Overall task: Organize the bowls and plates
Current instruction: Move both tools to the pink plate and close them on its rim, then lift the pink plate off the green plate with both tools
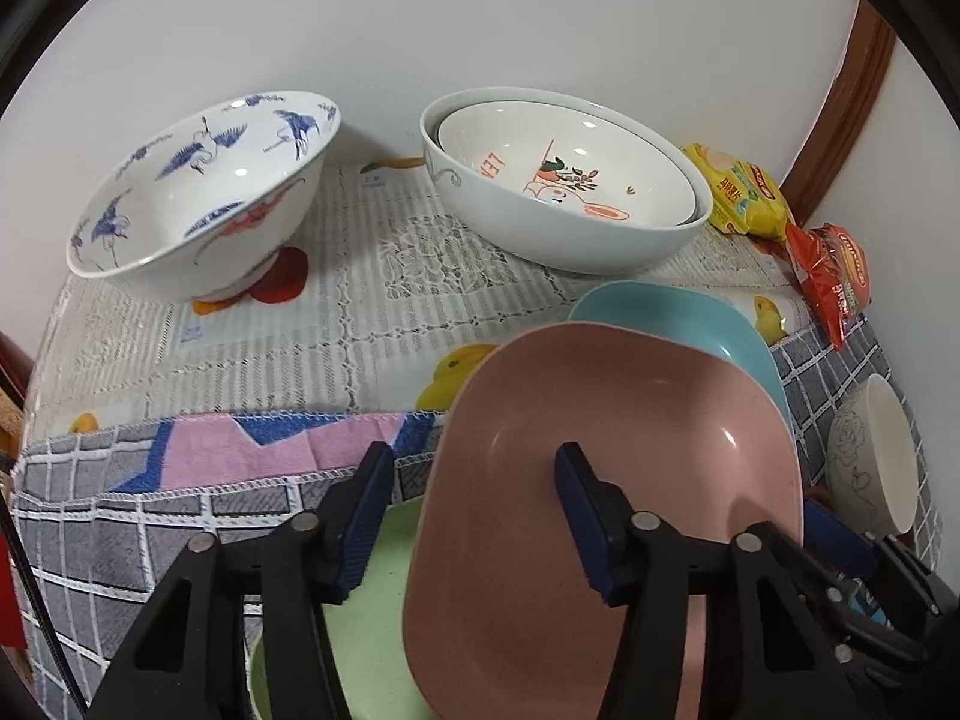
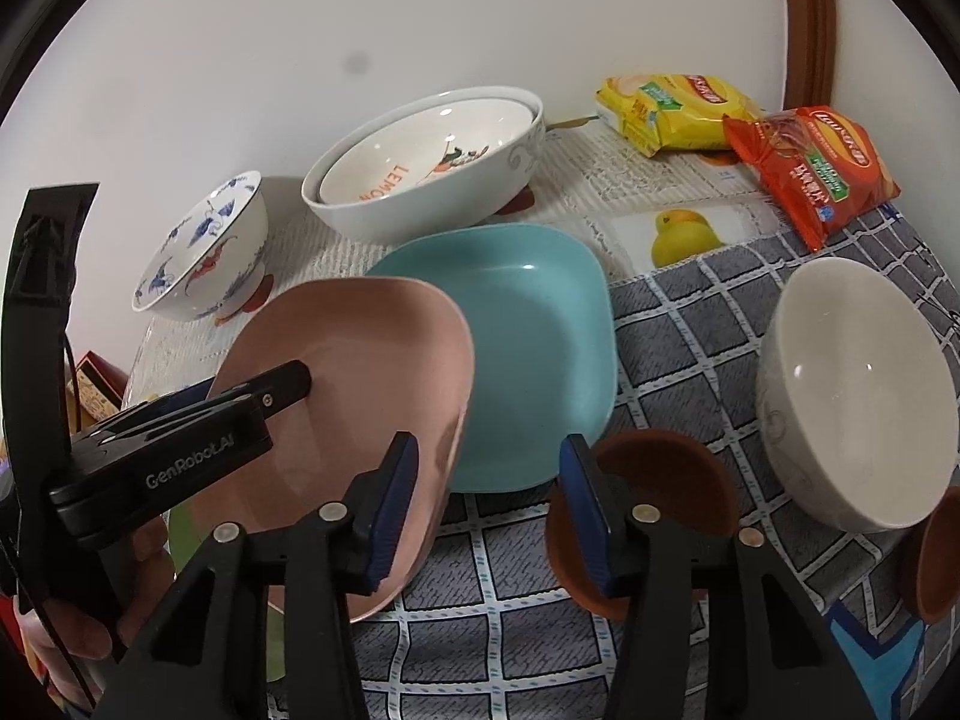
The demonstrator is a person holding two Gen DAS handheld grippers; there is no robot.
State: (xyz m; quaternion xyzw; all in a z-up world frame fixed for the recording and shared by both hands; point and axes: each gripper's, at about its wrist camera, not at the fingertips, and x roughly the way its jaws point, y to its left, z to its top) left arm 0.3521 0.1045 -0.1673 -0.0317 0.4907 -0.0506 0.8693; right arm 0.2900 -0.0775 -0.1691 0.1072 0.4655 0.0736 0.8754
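Note:
A pink square plate (image 1: 606, 480) is tilted, resting partly on a green plate (image 1: 372, 600) and against a blue square plate (image 1: 690, 324). My left gripper (image 1: 471, 510) is open, its jaws astride the pink plate's left rim; the left gripper also shows in the right wrist view (image 2: 288, 384). My right gripper (image 2: 486, 498) is open and empty, between the pink plate (image 2: 360, 396) and a brown saucer (image 2: 666, 492), just below the blue plate (image 2: 528, 348). A white bowl (image 2: 858, 396) lies to the right.
A crane-patterned bowl (image 1: 198, 198) and two nested white bowls (image 1: 564, 186) stand at the back by the wall. Yellow (image 2: 672, 111) and red (image 2: 816, 171) snack packets lie at the back right. A checked cloth (image 2: 678, 336) covers the near table. A second brown saucer (image 2: 936, 558) sits at the right edge.

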